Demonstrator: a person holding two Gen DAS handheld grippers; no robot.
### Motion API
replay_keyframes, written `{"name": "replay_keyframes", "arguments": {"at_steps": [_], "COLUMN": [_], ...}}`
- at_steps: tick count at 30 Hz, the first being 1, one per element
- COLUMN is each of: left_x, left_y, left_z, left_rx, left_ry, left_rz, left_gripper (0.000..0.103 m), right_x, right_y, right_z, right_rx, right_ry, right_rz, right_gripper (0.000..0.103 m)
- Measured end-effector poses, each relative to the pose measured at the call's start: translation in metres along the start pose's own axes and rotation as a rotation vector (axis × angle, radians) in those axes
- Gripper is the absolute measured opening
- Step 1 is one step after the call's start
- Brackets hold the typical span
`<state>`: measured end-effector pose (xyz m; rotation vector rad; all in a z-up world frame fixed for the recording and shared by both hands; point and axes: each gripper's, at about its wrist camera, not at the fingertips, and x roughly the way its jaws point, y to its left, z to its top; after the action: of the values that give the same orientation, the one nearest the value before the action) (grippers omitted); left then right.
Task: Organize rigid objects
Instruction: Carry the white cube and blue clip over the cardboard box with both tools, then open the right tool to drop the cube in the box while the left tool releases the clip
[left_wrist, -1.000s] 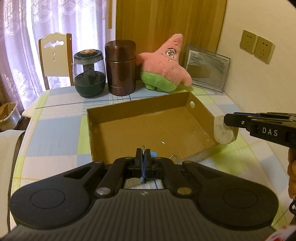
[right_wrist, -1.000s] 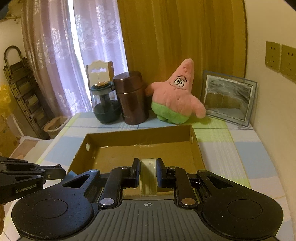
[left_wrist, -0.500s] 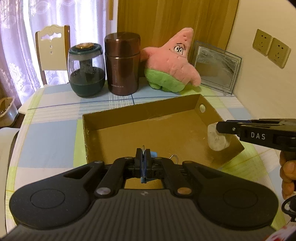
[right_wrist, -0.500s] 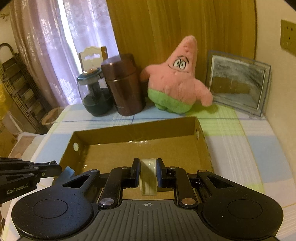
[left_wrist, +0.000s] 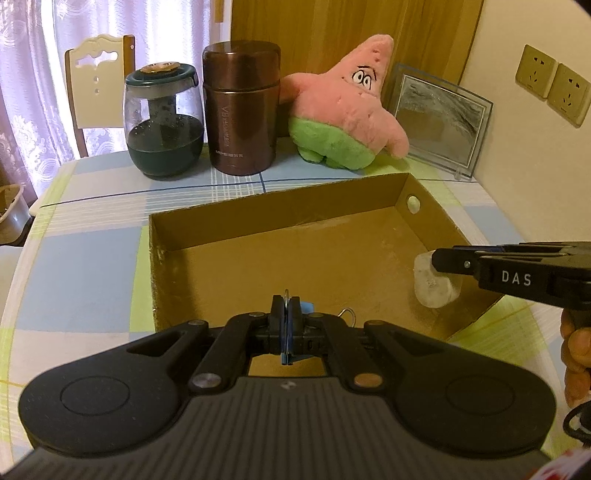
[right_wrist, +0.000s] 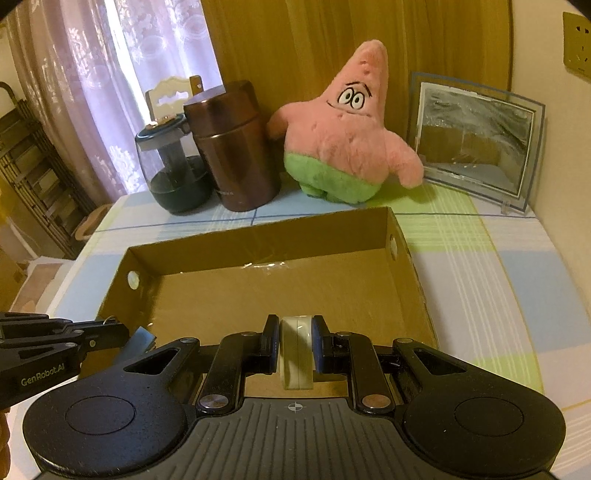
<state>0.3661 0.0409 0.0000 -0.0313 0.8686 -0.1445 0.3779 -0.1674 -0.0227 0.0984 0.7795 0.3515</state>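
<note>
An open brown cardboard box (left_wrist: 280, 214) (right_wrist: 258, 240) lies on the checked tablecloth. My left gripper (left_wrist: 286, 314) is shut on a thin blue binder clip (left_wrist: 290, 328) with wire handles, held over the box's near wall; it also shows in the right wrist view (right_wrist: 142, 338). My right gripper (right_wrist: 295, 343) is shut on a cream-white tape roll (right_wrist: 295, 354), held on edge over the box's near right part. In the left wrist view the roll (left_wrist: 434, 284) hangs inside the box by its right wall.
Behind the box stand a glass jar with a dark green base (left_wrist: 164, 122), a brown metal canister (left_wrist: 242, 107), a pink star plush (left_wrist: 347, 107) and a framed picture (left_wrist: 441, 122). A chair (left_wrist: 98, 85) stands beyond the table. Wall sockets (left_wrist: 554, 85) are at right.
Both grippers have moved forward and lower over the box, each still holding its object. The tape roll went from outside the right wall to inside the box.
</note>
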Motion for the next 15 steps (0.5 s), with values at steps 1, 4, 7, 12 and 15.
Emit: {"name": "replay_keyframes", "arguments": {"at_steps": [1,4,7,12,15], "left_x": [0.001,0.005,0.008,0.011,0.012], "left_y": [0.000,0.000,-0.001,-0.002,-0.003], "left_z": [0.000,-0.001,0.000,0.000,0.001], "left_rx": [0.001,0.002,0.000,0.001,-0.001], "left_ry": [0.000,0.003,0.007,0.005,-0.003], "left_rz": [0.000,0.002,0.002,0.003,0.011], "left_gripper": [0.000,0.000,0.000,0.000,0.010], "right_x": [0.001,0.003,0.006,0.008,0.010], "right_y": [0.000,0.000,0.001,0.001,0.001], "right_z": [0.000,0.000,0.000,0.001,0.002], "right_rx": [-0.001,-0.008,-0.009,-0.010,-0.013], "right_ry": [0.001,0.003,0.007,0.009,0.007], "right_rz": [-0.001,-0.007,-0.007,-0.008,-0.010], "right_gripper": [0.014,0.014,0.014,0.014,0.014]}}
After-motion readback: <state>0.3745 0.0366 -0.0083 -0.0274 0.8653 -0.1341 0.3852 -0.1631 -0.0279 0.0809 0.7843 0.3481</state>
